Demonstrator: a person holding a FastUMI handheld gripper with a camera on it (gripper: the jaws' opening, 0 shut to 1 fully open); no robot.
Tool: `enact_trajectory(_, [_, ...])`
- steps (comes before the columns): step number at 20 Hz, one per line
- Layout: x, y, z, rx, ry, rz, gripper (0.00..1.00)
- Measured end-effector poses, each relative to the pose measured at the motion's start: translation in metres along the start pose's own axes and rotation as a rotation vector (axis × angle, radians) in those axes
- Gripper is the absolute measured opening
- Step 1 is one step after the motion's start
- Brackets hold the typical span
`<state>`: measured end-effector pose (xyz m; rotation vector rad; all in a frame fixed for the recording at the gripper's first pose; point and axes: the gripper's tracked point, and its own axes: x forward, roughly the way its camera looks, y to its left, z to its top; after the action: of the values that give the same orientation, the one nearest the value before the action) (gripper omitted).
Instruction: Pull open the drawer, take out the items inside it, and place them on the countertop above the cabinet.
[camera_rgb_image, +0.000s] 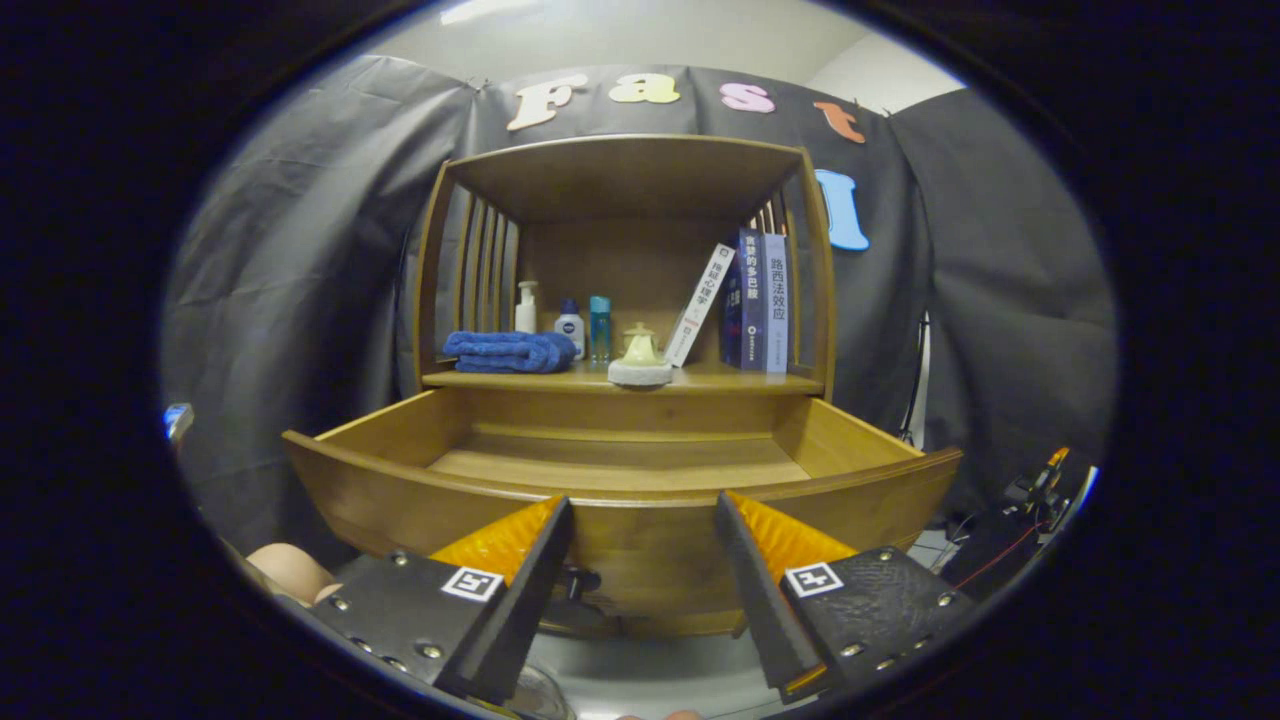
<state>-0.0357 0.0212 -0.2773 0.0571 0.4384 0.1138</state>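
A wooden cabinet (625, 170) stands ahead with its drawer (640, 545) pulled out toward me. The drawer's floor (620, 460), as far as it shows, is bare wood. On the countertop (740, 381) above the drawer sits a pale teapot-shaped item on a grey round pad (640, 360), at the front edge. My gripper (643, 505) is open, its fingers spread in front of the drawer's front panel with nothing between them. A dark knob (577, 580) on the drawer front shows between the fingers, nearer the left finger.
On the countertop lie a folded blue towel (508, 352), a white pump bottle (526, 307), two small bottles (585, 328) and several books (750, 300) leaning at the right. Dark equipment with cables (1030, 500) stands low at the right. A hand (290, 572) shows low at the left.
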Motion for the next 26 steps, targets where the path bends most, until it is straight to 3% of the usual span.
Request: enact_trajectory(26, [0.167, 0.011, 0.022, 0.021, -0.065, -0.023, 0.90])
